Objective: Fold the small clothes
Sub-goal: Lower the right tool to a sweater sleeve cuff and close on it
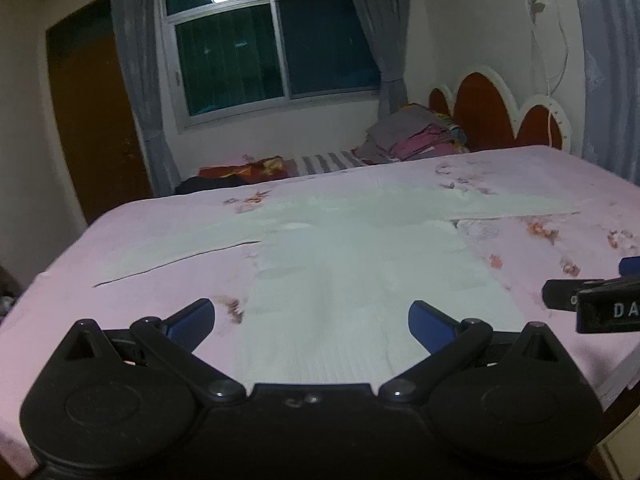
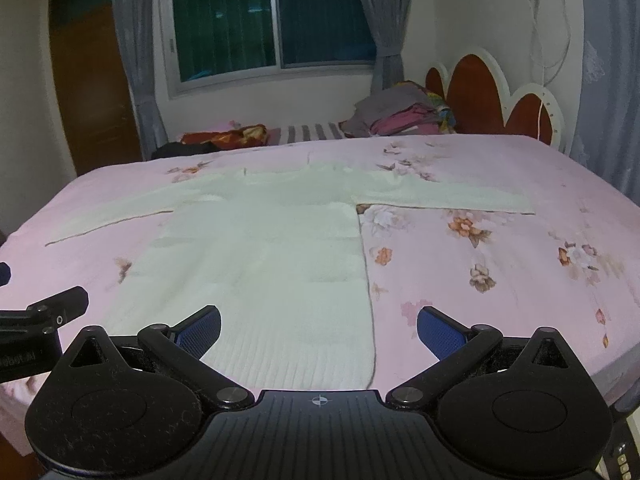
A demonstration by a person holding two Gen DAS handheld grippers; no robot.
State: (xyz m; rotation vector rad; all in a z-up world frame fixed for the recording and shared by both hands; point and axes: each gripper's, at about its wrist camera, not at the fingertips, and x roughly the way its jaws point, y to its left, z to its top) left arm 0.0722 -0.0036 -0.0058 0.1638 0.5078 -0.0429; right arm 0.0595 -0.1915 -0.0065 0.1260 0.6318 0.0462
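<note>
Flanking sweater (image 2: 256,264): clothes pile (image 2: 396,118), headboard (image 2: 476,92).

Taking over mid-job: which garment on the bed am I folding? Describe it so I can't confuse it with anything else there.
Start at the pink floral bedsheet. Spread flat across its near half, sleeves out to both sides, lies the white long-sleeved sweater, its hem nearest the open left gripper and open right gripper. Unlike the coloured clothes pile by the headboard, it is pale, plain and laid out singly.
</note>
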